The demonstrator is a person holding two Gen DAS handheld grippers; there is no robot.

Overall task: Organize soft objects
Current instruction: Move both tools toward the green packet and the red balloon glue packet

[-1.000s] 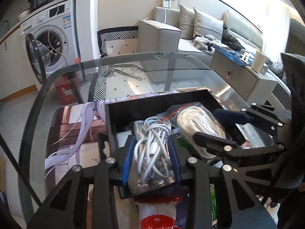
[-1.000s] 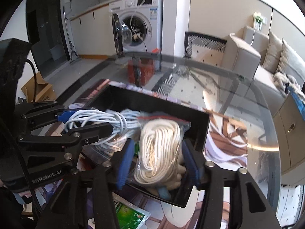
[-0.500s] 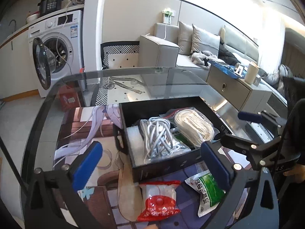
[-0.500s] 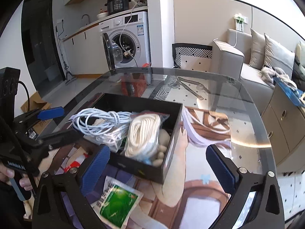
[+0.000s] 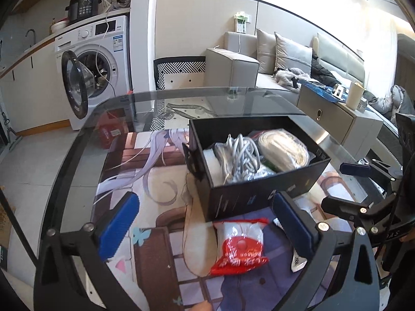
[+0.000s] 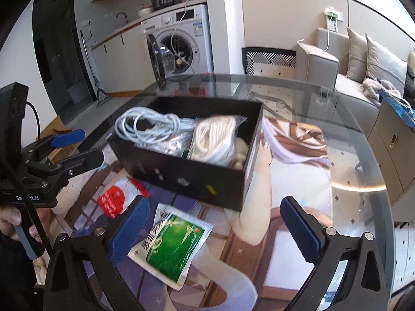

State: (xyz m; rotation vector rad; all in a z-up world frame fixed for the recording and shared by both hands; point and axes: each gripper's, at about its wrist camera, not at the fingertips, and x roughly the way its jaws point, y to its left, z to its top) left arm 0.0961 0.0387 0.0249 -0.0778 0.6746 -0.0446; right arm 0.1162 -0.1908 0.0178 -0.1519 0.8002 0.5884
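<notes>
Left wrist view, left tongs [image 5: 205,223] wide apart, empty, right tongs [image 6: 215,226] likewise.

Left claw [image 5: 205,229]: black frame, blue ribbed pads [image 5: 118,229], silver screws. Right claw [image 6: 214,232]: same build. Black cable and white lettering on the left claw's body, dark sleeve by its hand [image 6: 11,224].

Glossy glass table [image 5: 85,140] – matt black box [image 5: 259,194], crinkly shiny plastic packets [image 5: 240,246]

Both tongs [image 5: 205,225] [image 6: 215,223] wide open, empty
</notes>
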